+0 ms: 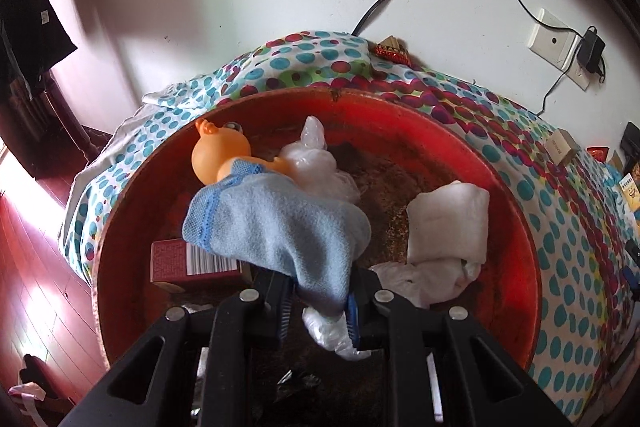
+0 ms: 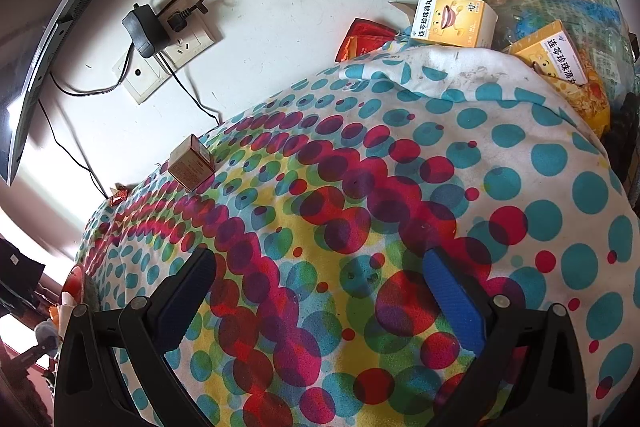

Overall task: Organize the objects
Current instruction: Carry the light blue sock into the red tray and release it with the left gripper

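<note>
- Starting with the left wrist view: the left gripper (image 1: 320,297) has its jaws pressed together on the lower end of a light blue cloth (image 1: 276,223), pinching it between the blue pads.
- The cloth drapes up and away from the jaws toward 11 o'clock, over the inside of a red basin (image 1: 516,227) that sits on the dotted bedsheet (image 1: 568,187).
- An orange duck toy (image 1: 218,157) lies in the basin at 11 o'clock of the cloth; the cloth's far edge covers part of it.
- Clear plastic wrap (image 1: 316,157) lies just beside the duck at 12 o'clock; a folded white tissue (image 1: 448,223) rests at 3 o'clock of the cloth, well inside the rim.
- A red carton (image 1: 192,261) lies at 9 o'clock of the jaws, partly under the cloth.
- Turning to the right wrist view: the right gripper (image 2: 320,303) stands spread wide over the sheet — nothing between its fingers.
- A small brown box (image 2: 191,163) lies on the sheet at 10 o'clock; two yellow medicine boxes (image 2: 452,23) sit at 1 o'clock beside a heap of bagged items.
- A wall socket (image 2: 160,67) with a black adapter shows at 11 o'clock.
</note>
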